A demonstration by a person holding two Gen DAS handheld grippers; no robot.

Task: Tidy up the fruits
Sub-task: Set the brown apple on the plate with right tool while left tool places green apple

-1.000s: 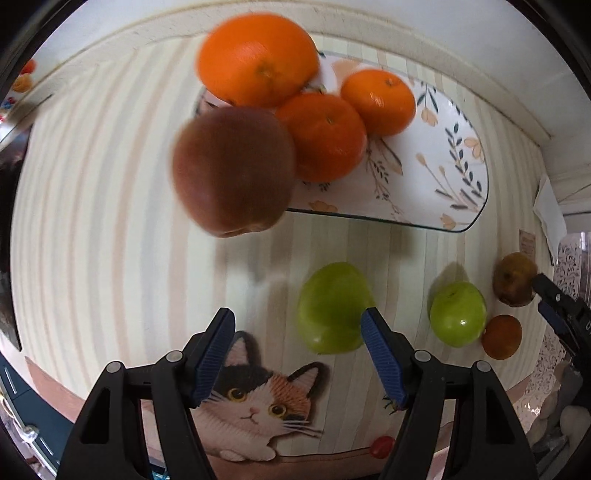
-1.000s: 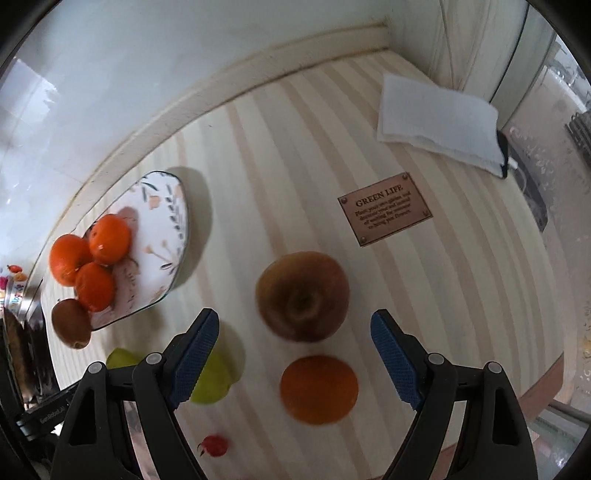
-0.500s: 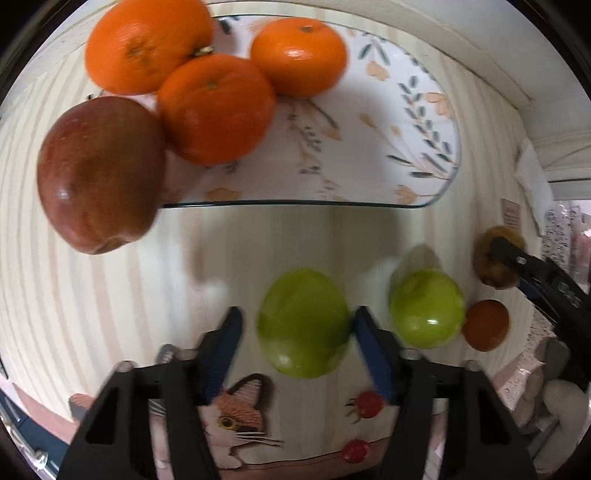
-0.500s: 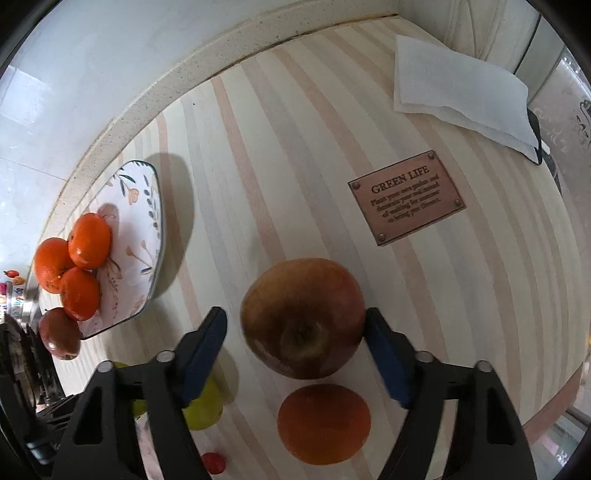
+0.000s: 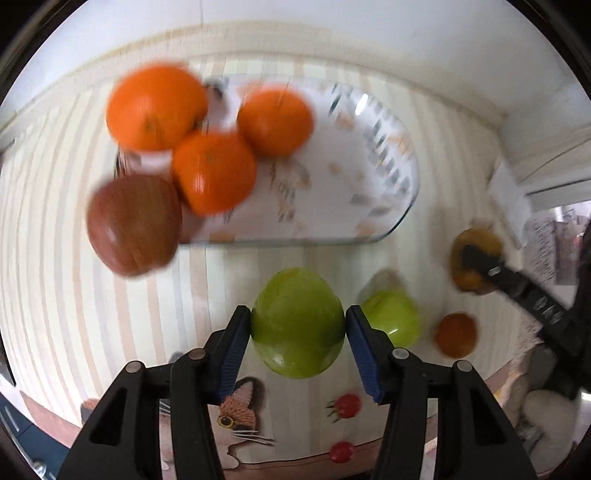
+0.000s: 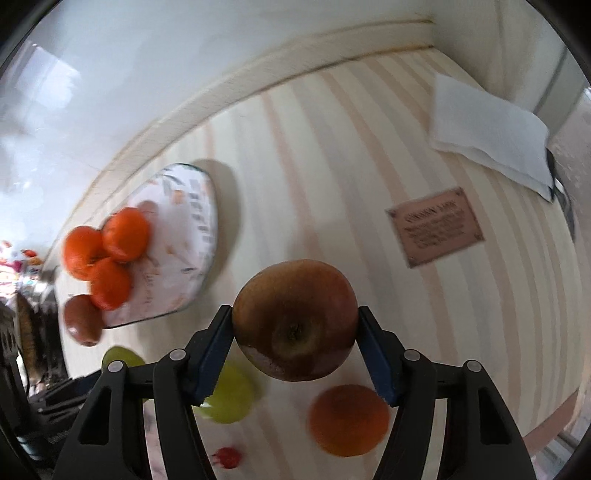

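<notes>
My left gripper point(image 5: 298, 334) is shut on a green apple point(image 5: 297, 322) and holds it above the striped counter. My right gripper point(image 6: 295, 328) is shut on a red-brown apple point(image 6: 295, 319), which also shows in the left wrist view point(image 5: 476, 260). A floral plate point(image 5: 332, 173) holds three oranges point(image 5: 214, 171); a red apple point(image 5: 135, 225) sits at its left edge. A second green apple point(image 5: 393, 317) and a loose orange point(image 5: 456, 334) lie on the counter. The right wrist view shows the plate point(image 6: 184, 240), the second green apple point(image 6: 231, 393) and the loose orange point(image 6: 349, 419).
A white folded cloth point(image 6: 487, 129) lies at the far right near the wall. A brown "Green Life" plaque point(image 6: 436, 230) sits on the counter. A cat picture point(image 5: 240, 413) and small red cherry prints point(image 5: 347, 404) mark the counter's near edge. The wall point(image 5: 295, 33) runs behind the plate.
Both grippers closed onto their apples: left on the green one, right on the red-brown one. Both apples now look lifted, and the views have tilted up towards the wall.
</notes>
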